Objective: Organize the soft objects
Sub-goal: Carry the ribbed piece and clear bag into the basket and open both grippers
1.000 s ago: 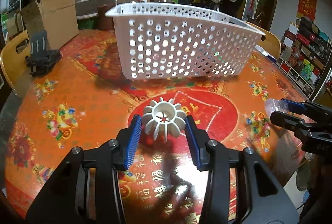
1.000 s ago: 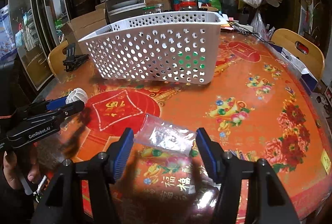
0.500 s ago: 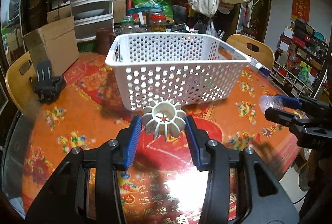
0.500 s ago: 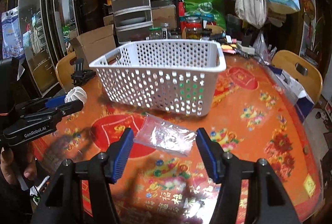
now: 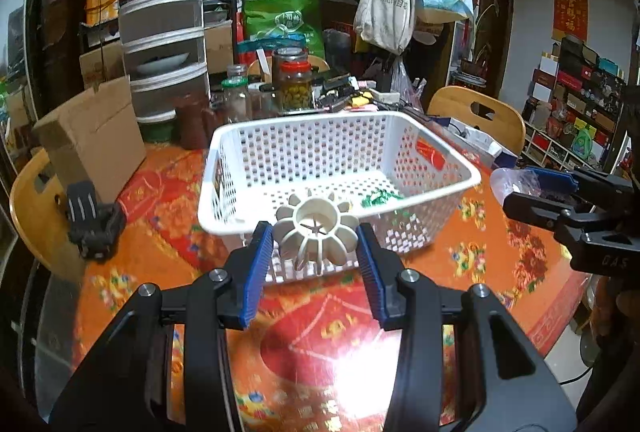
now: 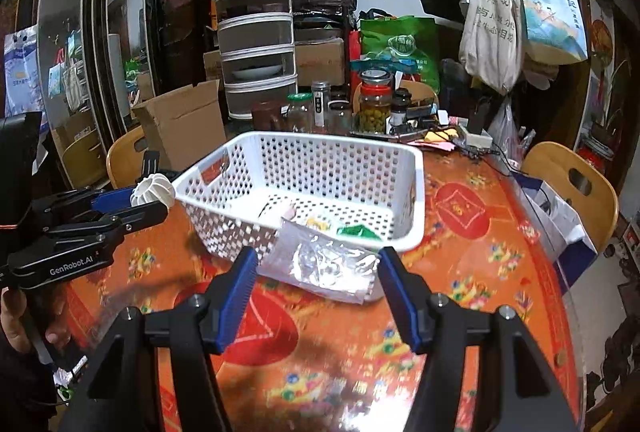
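My left gripper (image 5: pixel 316 252) is shut on a white ribbed soft ball (image 5: pixel 316 230) and holds it in the air at the near rim of the white perforated basket (image 5: pixel 224 152). My right gripper (image 6: pixel 316 282) is shut on a clear crinkled plastic bag (image 6: pixel 324 266), held in the air in front of the basket (image 6: pixel 418 168). The basket holds a green item (image 6: pixel 356 231) and a few small pale pieces. The left gripper with the ball (image 6: pixel 154 190) shows at the left of the right wrist view; the right gripper with the bag (image 5: pixel 514 182) shows at the right of the left wrist view.
The round table (image 5: pixel 500 264) has a red-orange patterned cover. A black clamp (image 5: pixel 90 220) and a cardboard box (image 5: pixel 92 140) stand at the left. Jars (image 5: pixel 296 80) and a stacked food cover (image 5: pixel 164 28) stand behind the basket. Wooden chairs (image 6: pixel 572 188) ring the table.
Both grippers have risen with their loads and moved toward the basket; the views now look down into it.
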Action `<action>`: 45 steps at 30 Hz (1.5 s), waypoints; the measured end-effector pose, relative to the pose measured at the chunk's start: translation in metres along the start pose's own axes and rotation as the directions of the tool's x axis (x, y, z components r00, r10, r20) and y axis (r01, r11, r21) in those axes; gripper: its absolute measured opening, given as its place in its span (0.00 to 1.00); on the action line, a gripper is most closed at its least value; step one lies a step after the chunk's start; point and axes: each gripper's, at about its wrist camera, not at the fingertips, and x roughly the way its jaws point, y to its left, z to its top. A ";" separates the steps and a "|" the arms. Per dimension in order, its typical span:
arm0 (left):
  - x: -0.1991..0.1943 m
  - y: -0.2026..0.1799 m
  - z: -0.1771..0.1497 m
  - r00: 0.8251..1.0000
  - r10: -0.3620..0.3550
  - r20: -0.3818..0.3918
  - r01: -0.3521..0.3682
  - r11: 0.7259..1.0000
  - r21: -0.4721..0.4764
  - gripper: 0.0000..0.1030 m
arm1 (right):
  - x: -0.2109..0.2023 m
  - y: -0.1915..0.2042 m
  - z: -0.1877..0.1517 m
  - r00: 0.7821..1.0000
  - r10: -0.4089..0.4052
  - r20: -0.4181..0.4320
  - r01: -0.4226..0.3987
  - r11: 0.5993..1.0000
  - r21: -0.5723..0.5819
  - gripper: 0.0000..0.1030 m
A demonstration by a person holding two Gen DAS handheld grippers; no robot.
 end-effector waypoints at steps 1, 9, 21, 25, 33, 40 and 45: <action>0.001 0.001 0.007 1.000 0.001 0.000 -0.001 1.000 0.000 0.39 | 0.002 -0.002 0.005 1.000 -0.001 -0.001 0.001 1.000 0.002 0.60; 0.034 0.004 0.064 0.999 0.024 -0.037 -0.024 1.000 0.011 0.39 | 0.033 -0.010 0.046 0.999 -0.021 -0.028 0.021 1.000 0.004 0.60; 0.133 0.020 0.102 0.977 0.054 -0.204 -0.061 0.998 -0.027 0.39 | 0.119 -0.028 0.080 0.990 -0.023 -0.141 0.028 0.999 0.033 0.60; 0.168 0.027 0.101 0.961 0.069 -0.269 -0.081 0.996 -0.034 0.39 | 0.143 -0.035 0.078 0.983 -0.019 -0.185 0.028 0.999 0.044 0.60; 0.214 0.041 0.088 0.929 0.084 -0.361 -0.109 0.993 -0.051 0.39 | 0.180 -0.033 0.076 0.962 -0.046 -0.267 0.049 0.999 0.002 0.60; 0.227 0.042 0.083 0.918 0.091 -0.386 -0.113 0.993 -0.037 0.39 | 0.198 -0.038 0.073 0.950 -0.051 -0.307 0.057 0.998 0.008 0.61; 0.234 0.040 0.080 0.910 0.098 -0.402 -0.116 0.993 -0.021 0.39 | 0.205 -0.039 0.072 0.945 -0.050 -0.324 0.053 0.999 0.001 0.61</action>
